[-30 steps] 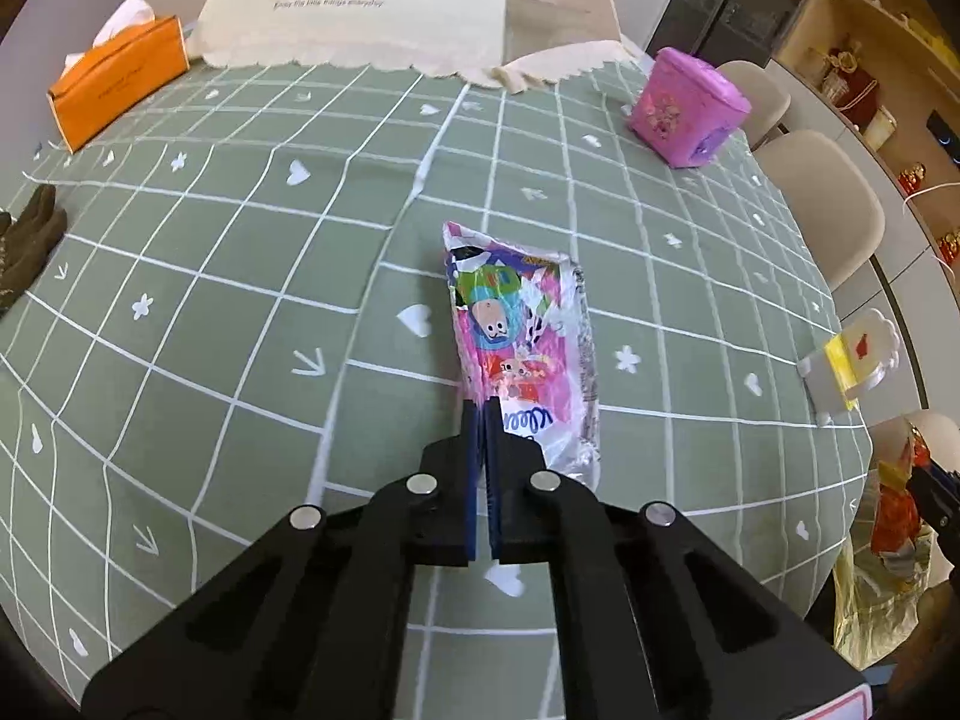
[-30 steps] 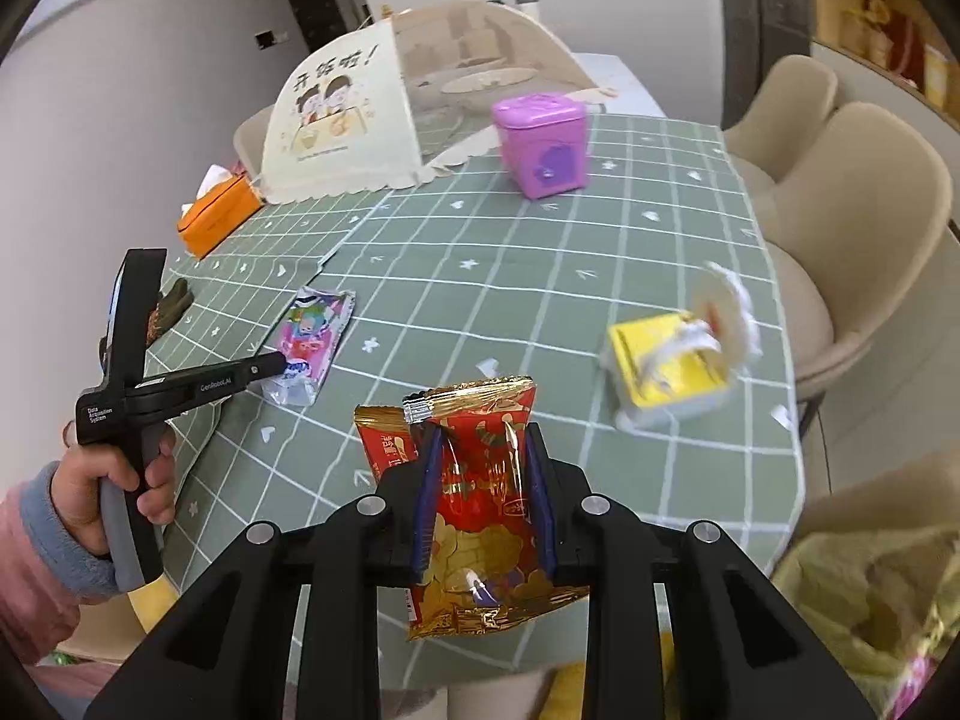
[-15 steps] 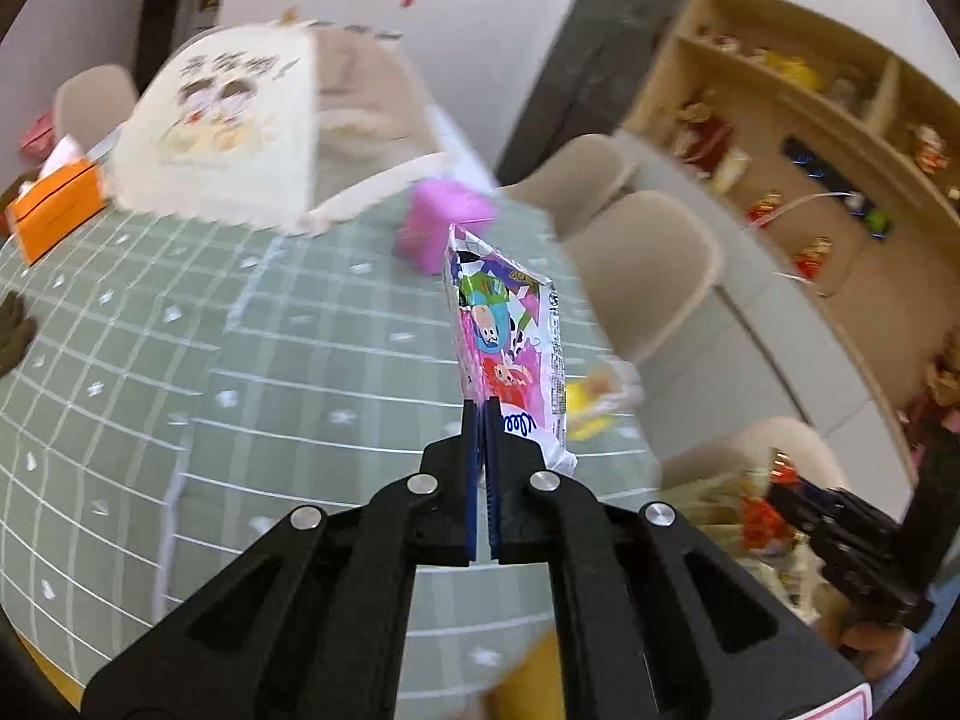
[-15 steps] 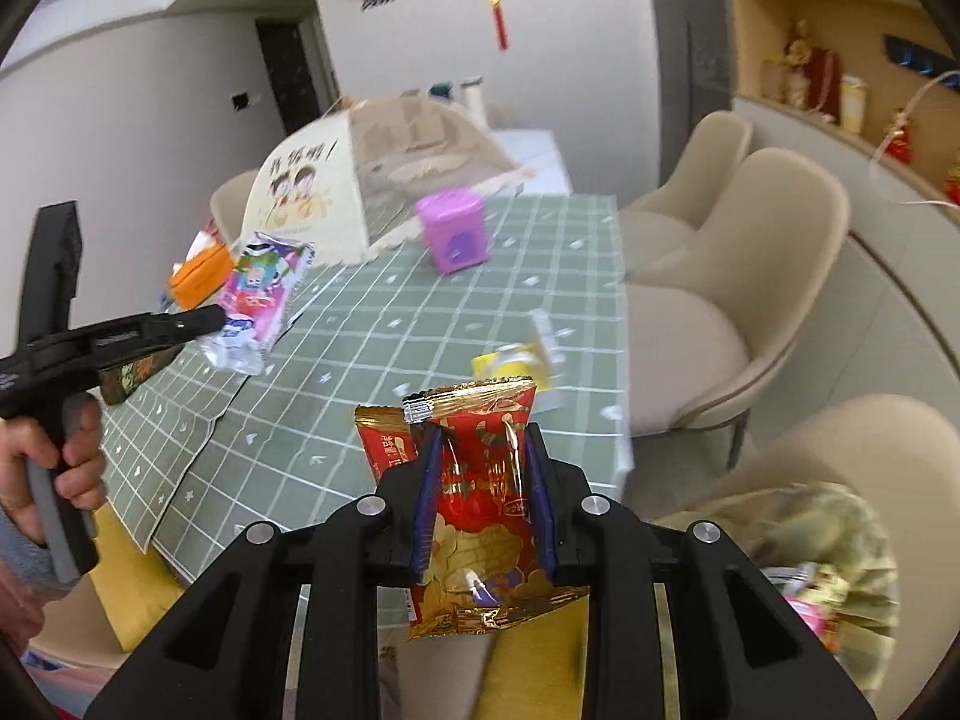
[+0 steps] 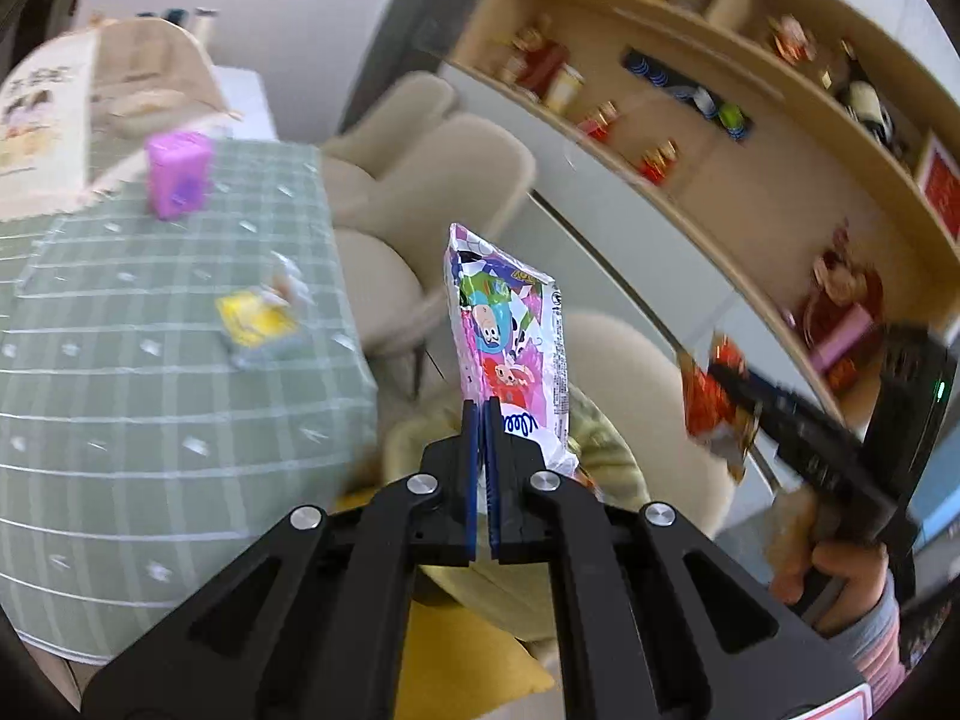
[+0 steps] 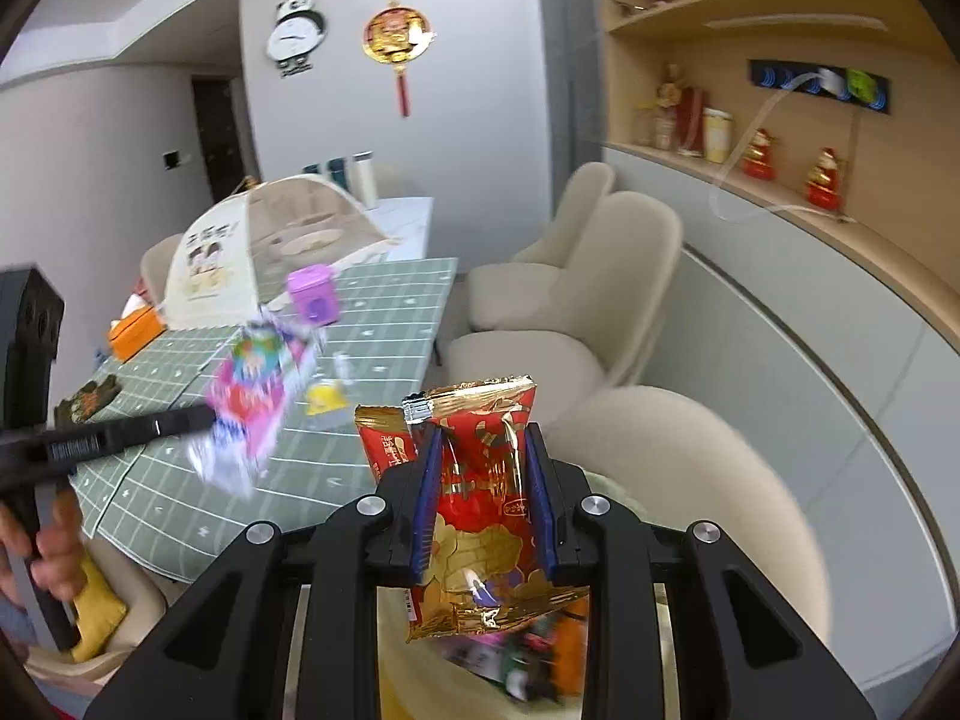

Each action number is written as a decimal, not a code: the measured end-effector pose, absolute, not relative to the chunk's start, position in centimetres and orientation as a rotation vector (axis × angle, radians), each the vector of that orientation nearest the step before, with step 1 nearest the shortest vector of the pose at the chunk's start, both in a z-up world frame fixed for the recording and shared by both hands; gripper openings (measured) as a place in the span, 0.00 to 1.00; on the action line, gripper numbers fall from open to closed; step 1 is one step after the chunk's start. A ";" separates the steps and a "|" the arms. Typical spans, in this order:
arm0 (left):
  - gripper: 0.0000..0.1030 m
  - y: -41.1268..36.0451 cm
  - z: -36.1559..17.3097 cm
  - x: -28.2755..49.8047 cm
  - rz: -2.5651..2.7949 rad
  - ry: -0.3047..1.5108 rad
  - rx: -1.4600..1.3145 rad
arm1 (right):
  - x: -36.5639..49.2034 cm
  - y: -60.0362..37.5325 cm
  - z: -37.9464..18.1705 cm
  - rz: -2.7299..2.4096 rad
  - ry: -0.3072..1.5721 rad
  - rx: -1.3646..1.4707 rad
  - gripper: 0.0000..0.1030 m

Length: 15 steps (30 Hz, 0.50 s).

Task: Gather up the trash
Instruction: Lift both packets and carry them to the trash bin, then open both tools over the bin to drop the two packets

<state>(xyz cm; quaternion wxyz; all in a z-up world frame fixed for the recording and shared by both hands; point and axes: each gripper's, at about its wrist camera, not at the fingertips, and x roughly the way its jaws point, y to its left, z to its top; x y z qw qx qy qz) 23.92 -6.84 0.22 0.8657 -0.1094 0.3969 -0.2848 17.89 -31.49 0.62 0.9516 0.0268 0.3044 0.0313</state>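
My left gripper (image 5: 482,414) is shut on a pink cartoon snack wrapper (image 5: 510,336) and holds it upright in the air, off the table's right end. It also shows blurred in the right wrist view (image 6: 255,396). My right gripper (image 6: 483,450) is shut on a red and gold snack bag (image 6: 486,498); the bag also shows in the left wrist view (image 5: 714,402). A pale yellow trash bag (image 5: 594,438) with colourful wrappers (image 6: 528,660) lies open below both grippers. A small yellow carton (image 5: 255,321) stays on the green checked tablecloth (image 5: 120,408).
A purple box (image 5: 179,174), a mesh food cover (image 6: 270,252) and an orange tissue box (image 6: 135,333) stand on the table. Beige chairs (image 6: 606,276) line its right side. A wall shelf (image 5: 720,138) with ornaments is at the right.
My left gripper lifted the pink wrapper off the table and swung it right, over the trash bag. My right gripper rose and moved with the red bag over the same bag.
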 end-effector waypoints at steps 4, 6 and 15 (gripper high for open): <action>0.02 -11.7 -2.5 24.0 -0.667 0.921 -0.197 | 16.7 -34.3 0.4 0.023 0.613 0.055 0.25; 0.02 -13.6 -3.9 24.3 -0.674 0.955 -0.182 | 16.5 -35.2 0.1 0.011 0.610 0.066 0.25; 0.02 -17.9 -6.7 25.9 -0.654 1.010 -0.131 | 16.0 -38.4 -2.2 -0.007 0.639 0.119 0.25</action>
